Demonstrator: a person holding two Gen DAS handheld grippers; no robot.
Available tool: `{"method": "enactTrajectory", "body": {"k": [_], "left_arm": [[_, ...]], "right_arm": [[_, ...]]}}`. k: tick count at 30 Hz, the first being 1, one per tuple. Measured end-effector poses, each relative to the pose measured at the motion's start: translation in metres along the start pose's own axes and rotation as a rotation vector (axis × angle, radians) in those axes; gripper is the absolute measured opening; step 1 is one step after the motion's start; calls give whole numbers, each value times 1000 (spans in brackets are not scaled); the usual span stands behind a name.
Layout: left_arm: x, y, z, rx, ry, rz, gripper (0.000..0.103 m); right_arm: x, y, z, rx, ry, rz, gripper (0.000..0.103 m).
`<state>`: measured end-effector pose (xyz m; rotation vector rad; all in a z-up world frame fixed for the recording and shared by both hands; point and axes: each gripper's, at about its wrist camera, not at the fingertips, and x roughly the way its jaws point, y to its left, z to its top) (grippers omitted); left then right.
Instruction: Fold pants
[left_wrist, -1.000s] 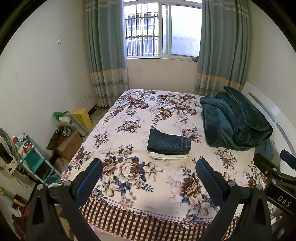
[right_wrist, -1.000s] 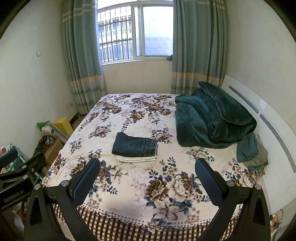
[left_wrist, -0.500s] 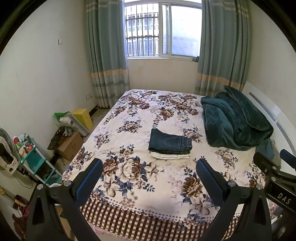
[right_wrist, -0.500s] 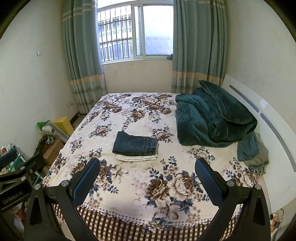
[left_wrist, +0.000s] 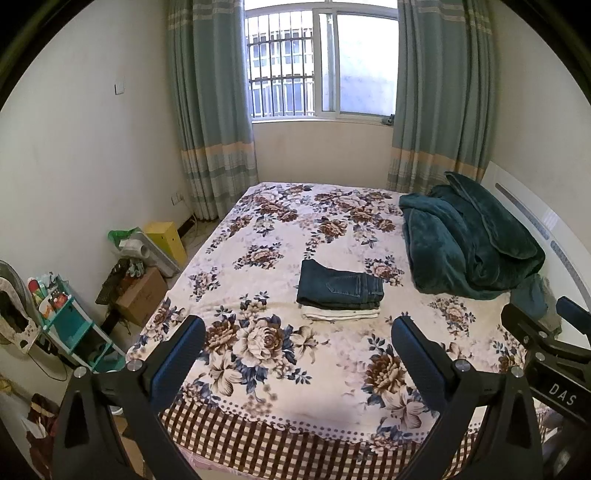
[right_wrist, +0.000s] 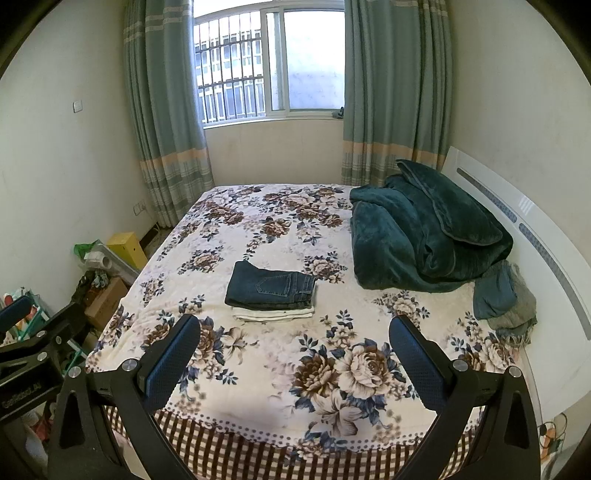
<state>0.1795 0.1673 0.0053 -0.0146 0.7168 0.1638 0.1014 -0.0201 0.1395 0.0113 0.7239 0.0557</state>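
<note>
Folded jeans (left_wrist: 340, 290) sit on folded white pants (left_wrist: 340, 314) mid-bed (left_wrist: 295, 387), both hand-held grippers, left (left_wrist: 295, 350) and right (right_wrist: 295, 350), splayed empty beyond the near edge; careless re-grasping could likely topple the stack.

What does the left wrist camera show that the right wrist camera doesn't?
Only the left wrist view shows the whole teal shelf rack on the floor and the right gripper at its edge. Only the right wrist view shows the full grey-blue cloth by the headboard and the left gripper. Both show the folded jeans stacked on a folded white garment, and the green blanket.
</note>
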Motion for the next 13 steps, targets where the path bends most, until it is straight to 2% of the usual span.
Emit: {"method": "enactTrajectory", "body": {"k": [13], "left_arm": [[-2, 1, 1, 1, -10, 2, 103]], "right_arm": [[0, 0, -1, 1, 0, 1, 103]]}}
